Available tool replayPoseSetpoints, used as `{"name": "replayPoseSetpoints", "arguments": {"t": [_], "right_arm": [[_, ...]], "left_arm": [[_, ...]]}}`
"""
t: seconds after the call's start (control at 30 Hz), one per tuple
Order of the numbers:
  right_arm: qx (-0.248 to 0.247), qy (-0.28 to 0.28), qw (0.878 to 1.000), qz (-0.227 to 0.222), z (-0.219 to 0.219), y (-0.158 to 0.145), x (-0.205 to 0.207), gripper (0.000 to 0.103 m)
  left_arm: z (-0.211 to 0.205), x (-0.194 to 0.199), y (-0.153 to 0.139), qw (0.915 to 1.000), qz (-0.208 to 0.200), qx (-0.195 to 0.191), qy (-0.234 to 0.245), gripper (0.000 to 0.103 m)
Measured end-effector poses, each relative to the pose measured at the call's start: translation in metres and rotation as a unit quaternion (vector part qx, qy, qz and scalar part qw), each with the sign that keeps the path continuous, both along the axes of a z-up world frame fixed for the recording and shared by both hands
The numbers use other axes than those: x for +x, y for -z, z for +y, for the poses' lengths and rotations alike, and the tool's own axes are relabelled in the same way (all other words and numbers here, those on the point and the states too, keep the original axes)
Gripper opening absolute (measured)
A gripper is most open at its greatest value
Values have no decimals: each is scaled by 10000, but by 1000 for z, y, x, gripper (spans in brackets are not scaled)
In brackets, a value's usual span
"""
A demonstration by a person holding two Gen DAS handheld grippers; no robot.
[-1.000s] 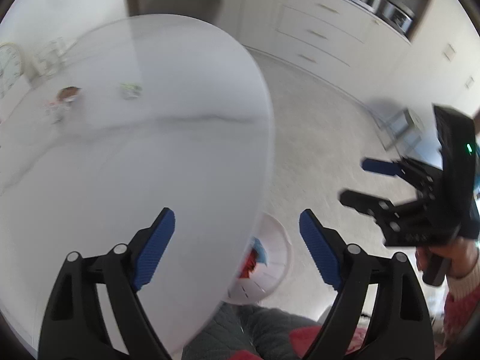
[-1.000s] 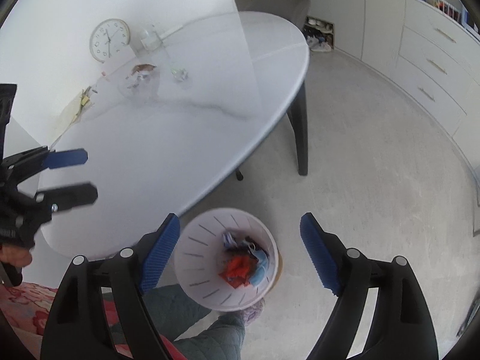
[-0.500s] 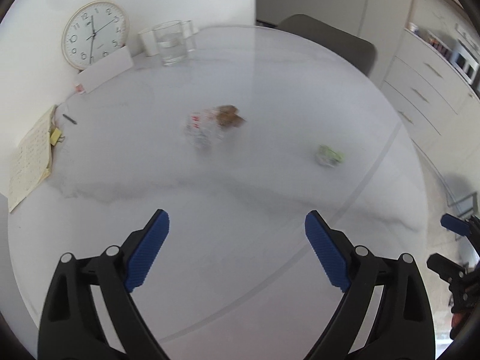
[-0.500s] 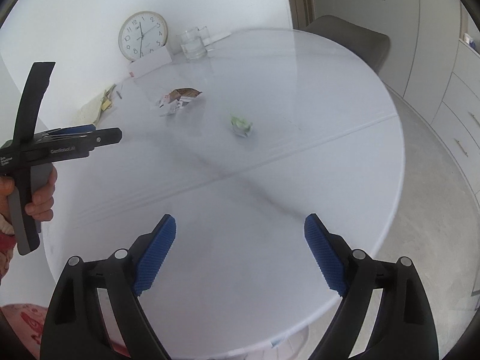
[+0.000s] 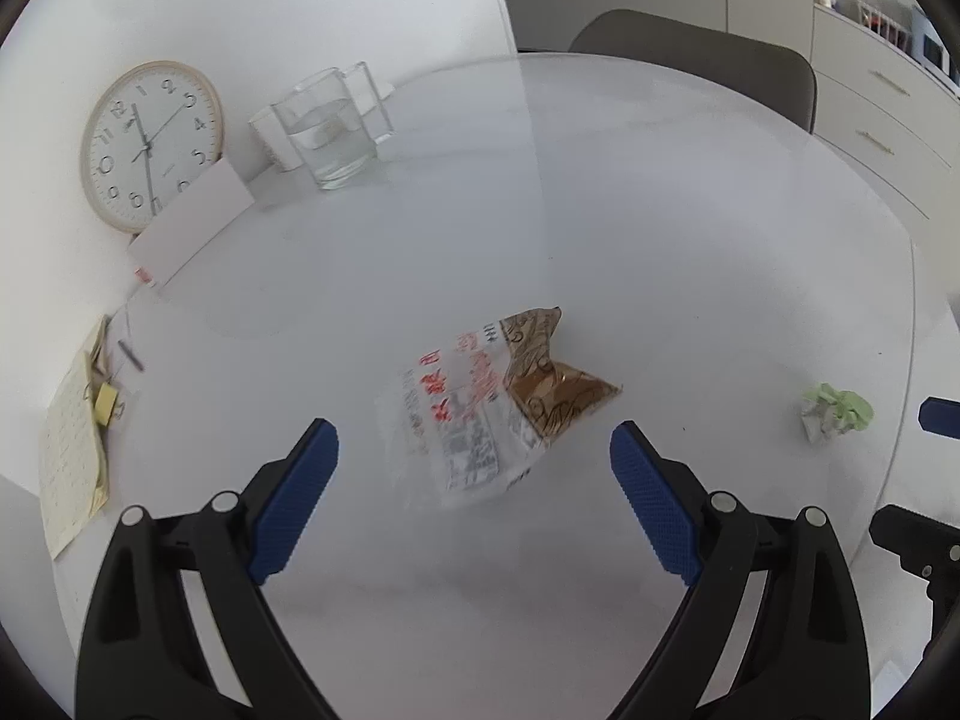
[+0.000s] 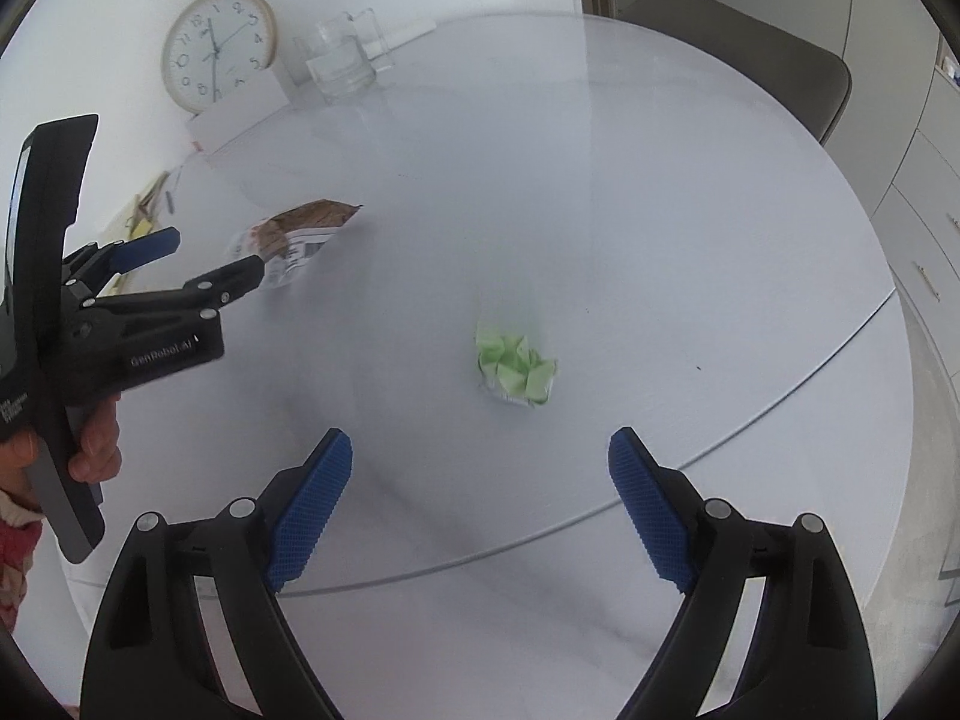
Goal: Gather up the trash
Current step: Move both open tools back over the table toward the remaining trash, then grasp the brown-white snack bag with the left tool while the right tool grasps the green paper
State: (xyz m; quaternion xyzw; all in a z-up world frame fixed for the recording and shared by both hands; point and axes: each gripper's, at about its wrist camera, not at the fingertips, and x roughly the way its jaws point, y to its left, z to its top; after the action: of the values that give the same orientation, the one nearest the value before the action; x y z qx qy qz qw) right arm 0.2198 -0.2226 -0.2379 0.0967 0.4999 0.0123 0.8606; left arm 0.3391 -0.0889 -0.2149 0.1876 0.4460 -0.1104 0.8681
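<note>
A crumpled clear wrapper (image 5: 486,402) with red print and a brown torn end lies on the white round table (image 5: 600,228). My left gripper (image 5: 474,474) hovers open just short of it, nothing between its fingers. In the right wrist view the same wrapper (image 6: 294,237) lies beyond the left gripper (image 6: 204,258). A crumpled green wrapper (image 6: 516,369) lies ahead of my right gripper (image 6: 480,492), which stands open and empty above the table. The green wrapper (image 5: 834,411) also shows at the right of the left wrist view.
A round clock (image 5: 150,144), a white card (image 5: 192,222) and a glass of water (image 5: 327,132) stand against the wall at the back left. A notepad (image 5: 72,450) with clips lies at the left edge. A grey chair (image 5: 708,78) sits behind the table.
Both grippers swung from the floor bin beside the table to over the tabletop and came closer to the two wrappers. Both stayed open.
</note>
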Motion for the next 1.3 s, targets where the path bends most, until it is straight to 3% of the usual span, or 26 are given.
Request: {"name": "replayPoseSetpoints", "arguments": {"t": [0.37,0.4,0.53,0.7,1.0,1.1,1.3], "right_arm": [[-74,114,9998,173,2,6,18,87],[-74,118,9997,176,1,5,17,87],[-59,153,9997,168,-1,5,19,87],[-65,179,9997,149,-8,7,17,86],[-221,-78,9992,332,-6,21,38,60],[-429,-205,9979,449,0,27,44,39],[-458,-210,9983,290,-2,17,37,36]], "left_arm": [[-4,20,20,9997,192,-109,116,85],[-4,20,20,9996,206,-109,131,82],[-2,31,27,9986,456,-162,212,44],[7,37,24,9982,437,-351,211,34],[25,34,8,9945,507,-903,179,31],[30,28,4,9935,565,-975,182,31],[39,1,-10,9917,656,-1085,218,31]]}}
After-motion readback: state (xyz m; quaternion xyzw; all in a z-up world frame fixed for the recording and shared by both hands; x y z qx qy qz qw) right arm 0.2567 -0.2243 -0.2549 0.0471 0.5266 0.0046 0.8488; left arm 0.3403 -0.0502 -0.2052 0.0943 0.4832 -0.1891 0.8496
